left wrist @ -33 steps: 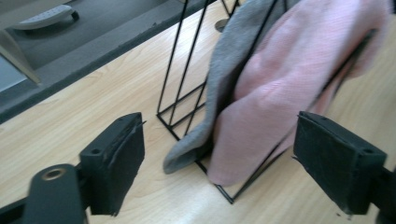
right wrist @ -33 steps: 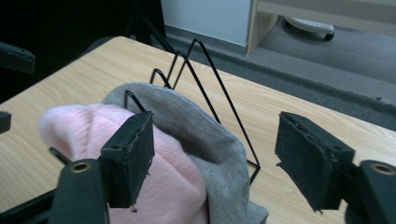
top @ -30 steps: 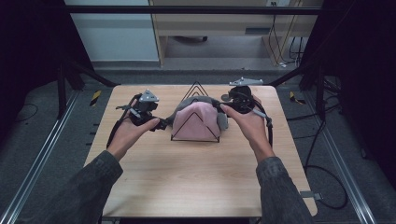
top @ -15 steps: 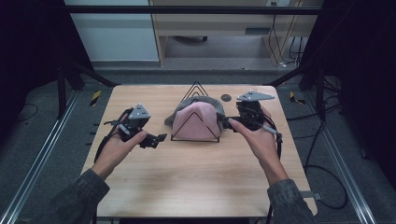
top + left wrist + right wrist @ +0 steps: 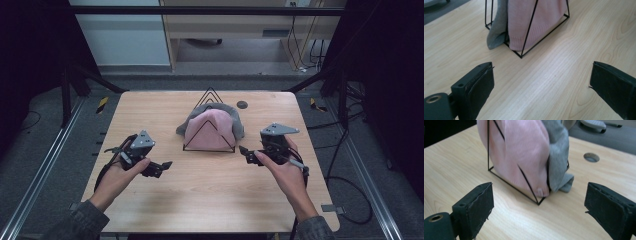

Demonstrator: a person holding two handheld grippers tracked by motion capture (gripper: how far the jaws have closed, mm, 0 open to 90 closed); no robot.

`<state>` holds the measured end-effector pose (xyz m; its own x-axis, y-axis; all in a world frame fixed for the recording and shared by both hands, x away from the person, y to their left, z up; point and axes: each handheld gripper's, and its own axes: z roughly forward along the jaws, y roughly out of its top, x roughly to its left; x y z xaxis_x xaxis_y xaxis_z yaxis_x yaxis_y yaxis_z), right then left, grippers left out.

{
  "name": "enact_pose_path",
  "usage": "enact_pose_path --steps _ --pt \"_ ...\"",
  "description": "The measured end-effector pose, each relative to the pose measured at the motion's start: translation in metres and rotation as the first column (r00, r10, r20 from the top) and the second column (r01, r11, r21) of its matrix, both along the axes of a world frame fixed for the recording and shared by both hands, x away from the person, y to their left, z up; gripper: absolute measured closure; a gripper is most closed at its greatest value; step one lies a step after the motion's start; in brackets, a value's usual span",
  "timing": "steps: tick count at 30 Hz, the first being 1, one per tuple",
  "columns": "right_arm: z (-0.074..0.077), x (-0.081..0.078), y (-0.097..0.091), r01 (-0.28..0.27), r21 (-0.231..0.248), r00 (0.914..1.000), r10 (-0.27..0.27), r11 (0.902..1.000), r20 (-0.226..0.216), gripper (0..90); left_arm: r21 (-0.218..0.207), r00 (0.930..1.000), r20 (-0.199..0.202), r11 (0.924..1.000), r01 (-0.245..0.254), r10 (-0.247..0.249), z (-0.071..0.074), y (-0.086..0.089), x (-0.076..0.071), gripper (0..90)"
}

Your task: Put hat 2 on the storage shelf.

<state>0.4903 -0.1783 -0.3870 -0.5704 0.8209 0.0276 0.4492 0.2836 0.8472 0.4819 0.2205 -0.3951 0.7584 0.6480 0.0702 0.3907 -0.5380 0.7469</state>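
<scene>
A black wire rack (image 5: 209, 131) stands on the wooden table (image 5: 210, 195) with a pink cloth (image 5: 210, 129) and a grey cloth (image 5: 234, 120) draped over it. The left gripper (image 5: 161, 167) sits to the left of the rack and nearer the person, its 2 jaws wide apart and empty. The right gripper (image 5: 246, 153) sits just right of the rack's near corner, its 2 jaws also spread with nothing between them, and a small round hole (image 5: 242, 104) lies in the table beyond the rack.

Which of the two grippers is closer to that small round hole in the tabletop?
Right. The right gripper sits below the hole; the left gripper is farther, across the wire rack.
</scene>
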Motion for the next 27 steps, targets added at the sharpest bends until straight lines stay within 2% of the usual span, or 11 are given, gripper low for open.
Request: enact_pose_path --steps 5,6,11,12,17,27 --pt "-0.013 -0.005 -0.002 0.005 -0.004 0.9998 -0.005 1.0000 -0.019 8.8 0.009 0.9999 -0.008 0.9999 -0.008 0.008 -0.011 0.005 -0.003 5.0" --pt "-0.022 -0.007 -0.003 0.000 -0.010 0.9995 0.000 0.9999 -0.032 8.8 0.009 0.9997 -0.021 0.9999 -0.012 0.012 -0.017 0.009 -0.003 5.0" --pt "-0.033 -0.009 -0.005 0.008 -0.017 0.9983 -0.009 0.9998 -0.057 8.9 0.016 0.9989 -0.042 0.9996 -0.022 0.022 -0.029 0.017 -0.004 5.2" --pt "-0.040 -0.009 -0.007 0.016 -0.012 0.9974 -0.016 0.9998 -0.071 9.2 0.015 0.9982 -0.053 0.9995 -0.026 0.027 -0.035 0.020 -0.004 5.3" --pt "-0.055 -0.010 -0.008 0.019 -0.016 0.9941 -0.021 0.9997 -0.106 9.4 0.020 0.9965 -0.077 0.9993 -0.031 0.033 -0.050 0.024 -0.004 5.3" --pt "-0.078 -0.012 0.001 -0.018 -0.052 0.9849 0.009 0.9985 -0.173 9.5 0.045 0.9928 -0.113 0.9984 -0.035 0.040 -0.072 0.028 -0.006 5.5"
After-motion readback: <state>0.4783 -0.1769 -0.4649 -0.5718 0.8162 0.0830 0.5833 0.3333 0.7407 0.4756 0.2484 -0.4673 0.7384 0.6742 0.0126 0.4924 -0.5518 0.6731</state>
